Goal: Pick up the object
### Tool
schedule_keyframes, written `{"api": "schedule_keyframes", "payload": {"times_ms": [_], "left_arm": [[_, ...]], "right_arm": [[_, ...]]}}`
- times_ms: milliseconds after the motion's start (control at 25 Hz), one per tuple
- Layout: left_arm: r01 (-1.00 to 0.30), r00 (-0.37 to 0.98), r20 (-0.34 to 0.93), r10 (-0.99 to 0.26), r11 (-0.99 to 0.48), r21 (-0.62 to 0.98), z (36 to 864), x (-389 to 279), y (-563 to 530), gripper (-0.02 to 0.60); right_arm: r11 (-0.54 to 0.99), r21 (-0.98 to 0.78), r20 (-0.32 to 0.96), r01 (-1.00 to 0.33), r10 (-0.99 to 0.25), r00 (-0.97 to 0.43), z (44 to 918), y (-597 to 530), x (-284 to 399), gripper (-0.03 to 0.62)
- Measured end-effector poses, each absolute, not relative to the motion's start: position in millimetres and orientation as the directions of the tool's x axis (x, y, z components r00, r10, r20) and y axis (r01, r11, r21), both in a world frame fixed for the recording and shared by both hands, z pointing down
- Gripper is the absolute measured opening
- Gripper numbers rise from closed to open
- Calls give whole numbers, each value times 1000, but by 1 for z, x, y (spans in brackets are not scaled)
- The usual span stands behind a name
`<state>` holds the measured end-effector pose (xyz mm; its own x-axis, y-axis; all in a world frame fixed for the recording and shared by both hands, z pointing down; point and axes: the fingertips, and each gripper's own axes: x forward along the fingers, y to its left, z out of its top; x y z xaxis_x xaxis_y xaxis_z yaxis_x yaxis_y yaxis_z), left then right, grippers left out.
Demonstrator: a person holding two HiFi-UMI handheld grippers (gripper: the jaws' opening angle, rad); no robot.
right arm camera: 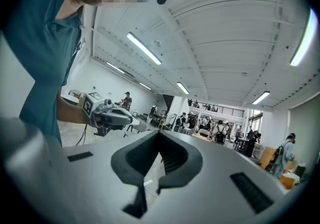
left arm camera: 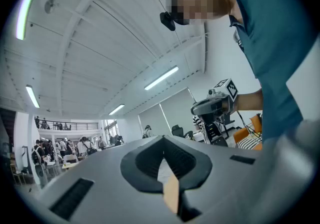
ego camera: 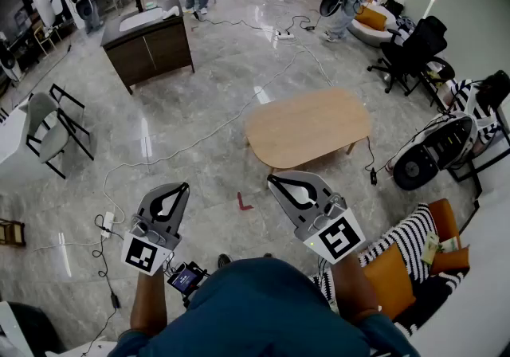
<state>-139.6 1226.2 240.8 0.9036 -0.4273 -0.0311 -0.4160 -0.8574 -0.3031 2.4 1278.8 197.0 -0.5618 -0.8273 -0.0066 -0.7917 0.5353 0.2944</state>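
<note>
I hold both grippers level over the marble floor, side by side in front of my body. In the head view my left gripper [ego camera: 185, 186] is shut, its jaws meeting at the tip with nothing between them. My right gripper [ego camera: 271, 179] is shut and empty too. The left gripper view shows its own jaws [left arm camera: 162, 139] pressed together, with the right gripper [left arm camera: 216, 109] off to the side. The right gripper view shows shut jaws [right arm camera: 159, 133] and the left gripper [right arm camera: 107, 113] at its left. I cannot pick out any object for lifting near the jaws.
An oval wooden coffee table [ego camera: 307, 128] stands on the floor ahead of the right gripper. A red mark [ego camera: 244, 204] is on the floor between the grippers. Cables and a power strip [ego camera: 107, 224] lie left. A sofa with striped and orange cushions [ego camera: 414, 260] is at the right, a dark cabinet [ego camera: 147, 38] far left.
</note>
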Motion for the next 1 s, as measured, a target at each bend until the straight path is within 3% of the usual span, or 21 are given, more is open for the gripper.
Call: {"api": "schedule_keyframes", "payload": {"times_ms": [600,1000], "left_arm": [[-443,891,-33,-453,-851,-283,238,-157,1220,4],[-450,884,-19,-467,-839,-306,264,-212,1195,4]], "right_arm": [[553,280,3,-785,-818,-576,195,1270,-9,14],[567,248,10,-786,-812,-583,209,1249,-54,15]]}}
